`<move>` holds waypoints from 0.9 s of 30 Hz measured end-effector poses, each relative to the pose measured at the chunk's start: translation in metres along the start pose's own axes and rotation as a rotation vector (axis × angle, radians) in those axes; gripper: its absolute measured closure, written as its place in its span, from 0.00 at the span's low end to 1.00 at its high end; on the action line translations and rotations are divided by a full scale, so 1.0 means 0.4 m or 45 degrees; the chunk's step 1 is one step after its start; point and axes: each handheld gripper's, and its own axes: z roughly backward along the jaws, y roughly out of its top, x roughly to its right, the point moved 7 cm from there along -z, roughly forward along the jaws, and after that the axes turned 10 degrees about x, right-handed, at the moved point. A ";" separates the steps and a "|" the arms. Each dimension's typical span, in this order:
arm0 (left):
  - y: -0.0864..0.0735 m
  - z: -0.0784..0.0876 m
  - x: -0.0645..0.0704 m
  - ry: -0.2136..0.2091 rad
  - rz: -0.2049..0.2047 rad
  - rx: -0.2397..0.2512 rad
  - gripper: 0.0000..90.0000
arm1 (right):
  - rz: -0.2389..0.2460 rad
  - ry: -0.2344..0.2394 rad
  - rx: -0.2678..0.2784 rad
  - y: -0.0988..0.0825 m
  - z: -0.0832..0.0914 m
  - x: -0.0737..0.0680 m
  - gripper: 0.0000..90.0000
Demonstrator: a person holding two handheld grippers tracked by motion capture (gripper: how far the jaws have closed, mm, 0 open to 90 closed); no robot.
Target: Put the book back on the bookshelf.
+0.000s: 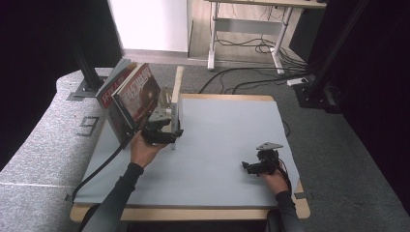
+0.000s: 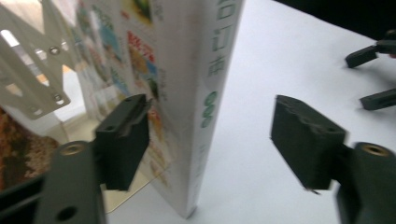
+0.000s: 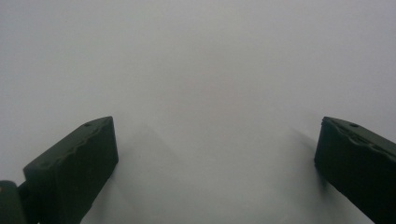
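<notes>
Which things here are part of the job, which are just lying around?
In the job: white book standing between the open left hand-held gripper jaws; metal bookend; leaning red books.
Lying about: right hand-held gripper idle on the table; floor cables; desk.

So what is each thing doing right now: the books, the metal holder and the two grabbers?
Left gripper: open, jaws either side of the white book, the right-hand pad clear of it.
Thin white book with colourful cover: standing upright on its edge.
Dark red books: leaning over to the left.
Pale metal book stand: upright, beside the books.
Right gripper: open, nothing between the jaws.
Grey table mat: lying flat.
</notes>
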 end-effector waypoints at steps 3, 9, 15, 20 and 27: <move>0.000 0.007 0.007 -0.015 0.001 -0.009 0.21 | 0.000 -0.001 0.000 0.000 0.000 0.000 0.00; 0.000 0.028 0.021 -0.056 0.024 0.004 0.16 | 0.000 -0.001 0.000 0.000 0.000 0.000 0.00; -0.013 0.048 0.028 -0.045 0.015 -0.014 0.15 | 0.000 -0.002 0.000 0.000 0.000 0.000 0.00; -0.025 0.067 0.040 -0.071 0.018 -0.012 0.13 | 0.002 -0.002 0.000 0.000 0.000 0.000 0.00; -0.038 0.101 0.060 -0.098 -0.014 -0.014 0.08 | 0.000 -0.002 0.000 0.000 0.000 0.000 0.00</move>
